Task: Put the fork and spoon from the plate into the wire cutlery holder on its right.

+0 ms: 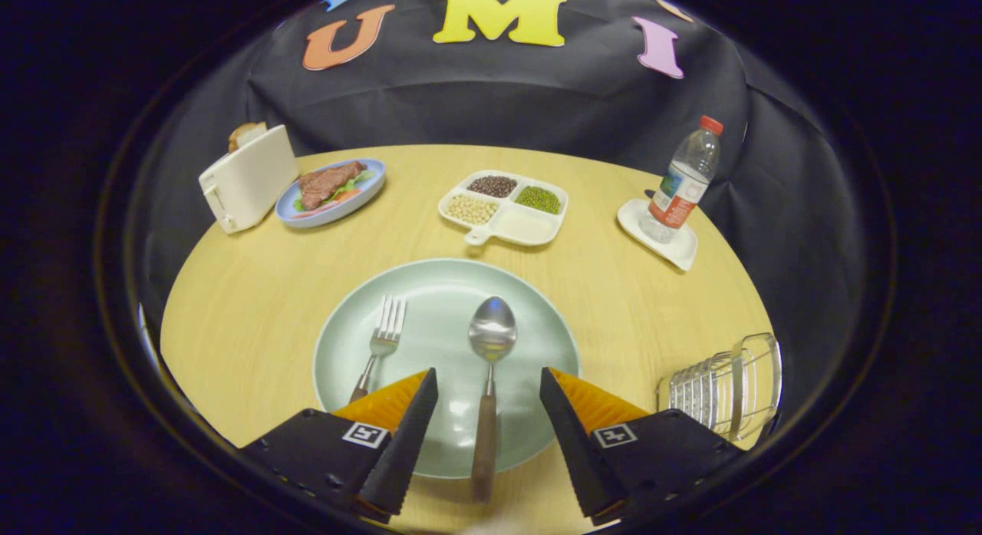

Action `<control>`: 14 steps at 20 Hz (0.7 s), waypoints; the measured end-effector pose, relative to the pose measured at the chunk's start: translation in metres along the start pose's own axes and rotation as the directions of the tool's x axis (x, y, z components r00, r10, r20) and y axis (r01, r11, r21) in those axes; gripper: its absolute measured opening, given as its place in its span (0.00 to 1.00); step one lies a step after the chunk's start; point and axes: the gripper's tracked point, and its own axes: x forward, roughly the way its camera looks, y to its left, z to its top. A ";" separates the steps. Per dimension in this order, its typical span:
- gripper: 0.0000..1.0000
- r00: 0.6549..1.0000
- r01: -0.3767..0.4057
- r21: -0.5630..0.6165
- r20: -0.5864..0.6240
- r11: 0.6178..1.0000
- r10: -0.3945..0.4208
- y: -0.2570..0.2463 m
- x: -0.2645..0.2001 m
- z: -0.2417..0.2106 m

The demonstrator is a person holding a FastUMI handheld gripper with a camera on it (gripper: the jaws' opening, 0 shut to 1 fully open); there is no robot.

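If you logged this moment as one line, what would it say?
hand-held gripper: open, spoon handle between fingers | fork: on green plate | wire cutlery holder: right of plate | step: grasp pending

Evenly lit from overhead, sharp at centre; soft glare on plate and spoon, faint shadows under dishes, strong fisheye bending near table edges.

The claw has black housings bearing square white tags and wedge-shaped fingers.
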 end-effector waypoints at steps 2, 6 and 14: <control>0.66 0.999 0.008 0.010 -0.043 1.000 -0.008 0.000 0.007 -0.006; 0.38 0.993 -0.006 0.046 -0.120 0.999 0.011 0.007 0.016 -0.016; 0.01 0.988 -0.011 0.055 -0.154 0.998 0.020 0.013 0.007 -0.017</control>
